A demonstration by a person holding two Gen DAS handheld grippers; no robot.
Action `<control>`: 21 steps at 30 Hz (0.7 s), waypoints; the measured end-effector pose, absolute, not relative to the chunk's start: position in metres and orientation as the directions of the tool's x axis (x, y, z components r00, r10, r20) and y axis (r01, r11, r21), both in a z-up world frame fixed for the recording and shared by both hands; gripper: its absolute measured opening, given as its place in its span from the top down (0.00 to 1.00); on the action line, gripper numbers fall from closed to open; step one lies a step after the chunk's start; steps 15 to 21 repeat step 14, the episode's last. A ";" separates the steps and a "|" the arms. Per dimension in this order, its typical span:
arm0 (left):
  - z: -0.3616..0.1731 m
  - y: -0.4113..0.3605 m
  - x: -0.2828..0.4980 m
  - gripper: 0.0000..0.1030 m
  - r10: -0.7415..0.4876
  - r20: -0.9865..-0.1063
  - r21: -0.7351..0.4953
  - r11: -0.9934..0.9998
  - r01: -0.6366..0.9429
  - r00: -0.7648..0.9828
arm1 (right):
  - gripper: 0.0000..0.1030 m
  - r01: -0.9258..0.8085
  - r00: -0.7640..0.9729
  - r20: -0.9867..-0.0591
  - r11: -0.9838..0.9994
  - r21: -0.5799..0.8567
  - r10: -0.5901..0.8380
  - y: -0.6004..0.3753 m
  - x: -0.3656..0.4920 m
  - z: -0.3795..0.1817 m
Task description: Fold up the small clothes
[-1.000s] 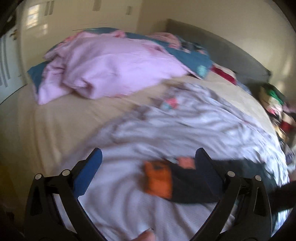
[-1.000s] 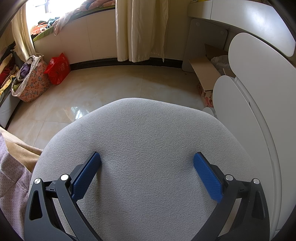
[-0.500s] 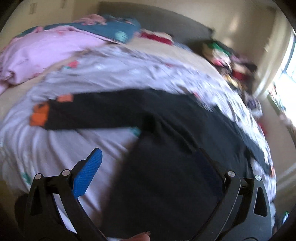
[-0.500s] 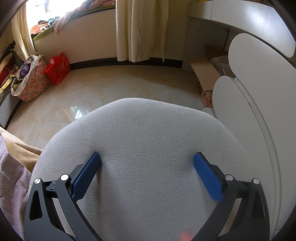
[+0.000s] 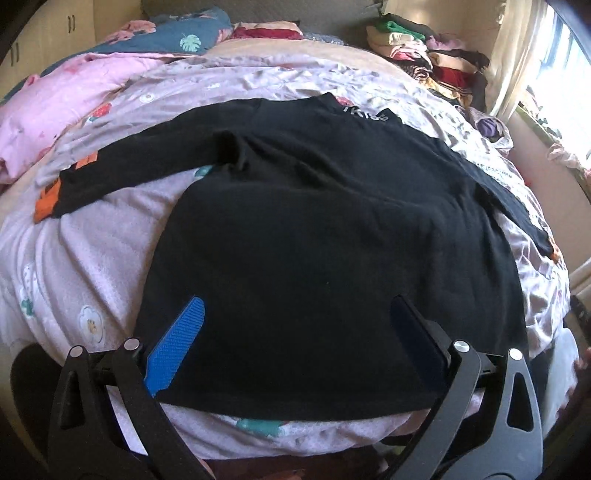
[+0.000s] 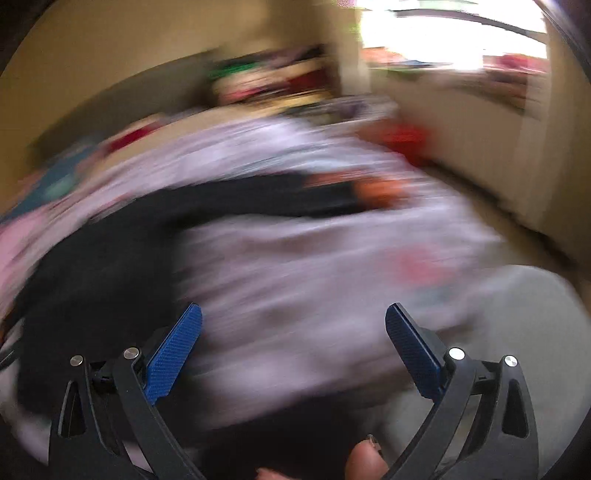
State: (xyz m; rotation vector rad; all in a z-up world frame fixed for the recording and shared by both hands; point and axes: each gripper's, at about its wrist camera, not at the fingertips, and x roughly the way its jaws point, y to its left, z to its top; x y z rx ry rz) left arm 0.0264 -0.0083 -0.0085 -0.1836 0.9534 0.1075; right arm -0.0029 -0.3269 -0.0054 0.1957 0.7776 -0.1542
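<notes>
The left gripper [image 5: 295, 332] hangs over the near hem of the black long-sleeved top [image 5: 325, 236], its blue-padded fingers [image 5: 177, 343] spread wide with nothing between them; whether the pads touch the cloth cannot be told. The top lies flat and face down across the pale lilac floral quilt [image 5: 92, 266], collar at the far side with small white lettering, one sleeve stretched to the left ending in an orange cuff [image 5: 46, 205], the other running off to the right. Beyond the quilt, a pink duvet [image 5: 62, 96] is heaped at the far left beside a teal leaf-print pillow [image 5: 181, 29], and a stack of folded clothes [image 5: 421, 51] sits at the far right near a curtain [image 5: 517, 55].

The right gripper [image 6: 293, 332] is likewise spread and empty. Its view is heavily blurred: the black top [image 6: 110, 258] smears across the left, an orange cuff [image 6: 376, 190] shows farther off, and the quilt [image 6: 314, 266] fills the middle. A fingertip [image 6: 364, 461] shows at the near edge.
</notes>
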 end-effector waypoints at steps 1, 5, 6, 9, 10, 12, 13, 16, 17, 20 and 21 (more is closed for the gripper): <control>-0.009 -0.008 0.025 0.08 0.021 -0.818 -0.098 0.980 -0.174 0.575 | 0.04 0.164 0.699 -0.715 0.977 0.133 -0.020 -0.306 0.000 -0.008; -0.006 -0.004 0.018 0.08 0.035 -0.805 -0.083 0.982 -0.171 0.592 | 0.04 0.040 0.667 -0.744 0.995 0.091 0.041 -0.236 0.011 -0.016; -0.005 -0.003 0.017 0.08 0.038 -0.803 -0.081 0.982 -0.172 0.594 | 0.04 0.016 0.670 -0.740 0.995 0.095 0.060 -0.230 0.011 -0.013; -0.006 -0.002 0.016 0.08 0.028 -0.806 -0.092 0.981 -0.171 0.591 | 0.04 -0.008 0.691 -0.721 0.998 0.059 0.048 -0.219 0.010 -0.005; -0.007 -0.002 0.016 0.08 0.022 -0.807 -0.097 0.981 -0.169 0.590 | 0.04 -0.017 0.693 -0.719 0.998 0.054 0.051 -0.216 0.009 -0.005; -0.007 -0.001 0.016 0.08 0.019 -0.807 -0.099 0.981 -0.167 0.590 | 0.04 -0.027 0.698 -0.714 0.999 0.043 0.049 -0.210 0.005 -0.006; -0.007 -0.001 0.016 0.08 0.017 -0.806 -0.100 0.981 -0.164 0.592 | 0.04 -0.029 0.701 -0.712 0.999 0.036 0.046 -0.209 0.003 -0.006; -0.006 -0.001 0.016 0.08 0.015 -0.804 -0.102 0.982 -0.162 0.595 | 0.04 -0.035 0.701 -0.712 0.999 0.033 0.048 -0.208 0.001 -0.006; -0.006 -0.001 0.016 0.08 0.015 -0.804 -0.102 0.982 -0.162 0.595 | 0.04 -0.035 0.701 -0.712 0.999 0.033 0.048 -0.208 0.001 -0.006; -0.006 -0.001 0.016 0.08 0.015 -0.804 -0.102 0.982 -0.162 0.595 | 0.04 -0.035 0.701 -0.712 0.999 0.033 0.048 -0.208 0.001 -0.006; -0.006 -0.001 0.016 0.08 0.015 -0.804 -0.102 0.982 -0.162 0.595 | 0.04 -0.035 0.701 -0.712 0.999 0.033 0.048 -0.208 0.001 -0.006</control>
